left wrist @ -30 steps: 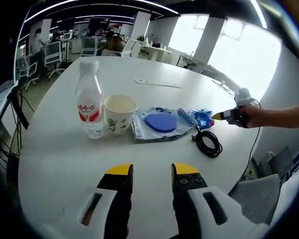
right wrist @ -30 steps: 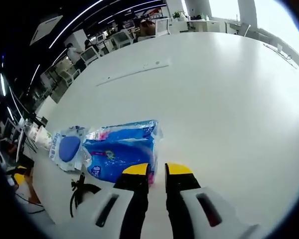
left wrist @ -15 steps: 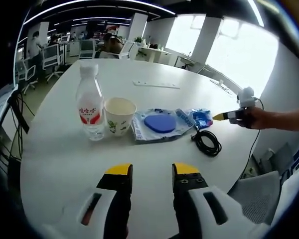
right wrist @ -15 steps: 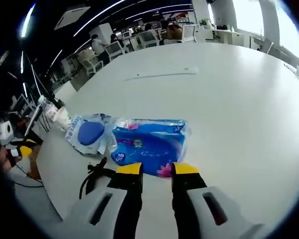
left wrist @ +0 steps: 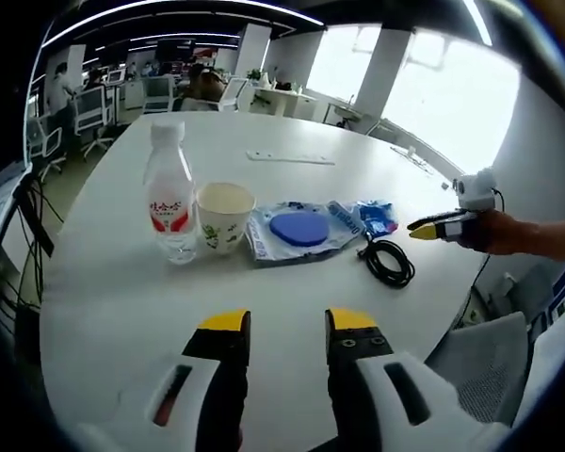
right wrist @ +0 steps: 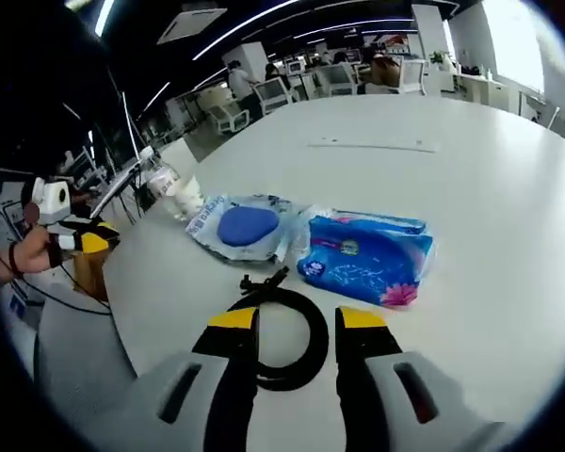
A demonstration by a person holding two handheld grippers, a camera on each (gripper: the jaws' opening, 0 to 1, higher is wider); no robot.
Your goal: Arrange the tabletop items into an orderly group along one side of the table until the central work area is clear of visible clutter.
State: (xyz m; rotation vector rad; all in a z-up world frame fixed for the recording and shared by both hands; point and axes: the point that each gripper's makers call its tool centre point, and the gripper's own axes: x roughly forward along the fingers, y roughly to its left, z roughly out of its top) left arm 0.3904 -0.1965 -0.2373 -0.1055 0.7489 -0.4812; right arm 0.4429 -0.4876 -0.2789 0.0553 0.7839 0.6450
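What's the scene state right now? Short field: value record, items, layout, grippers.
surface: white round table
row order: water bottle, paper cup, pouch with blue disc, blue tissue pack, coiled black cable
bottle: upright, capped, beside the cup
cable: near the table edge, just ahead of the right gripper
left gripper: jaws apart, empty, over bare table, short of the row
right gripper: jaws apart, empty, over the cable coil

Red characters, unreadable, on the water bottle (left wrist: 169, 193) label
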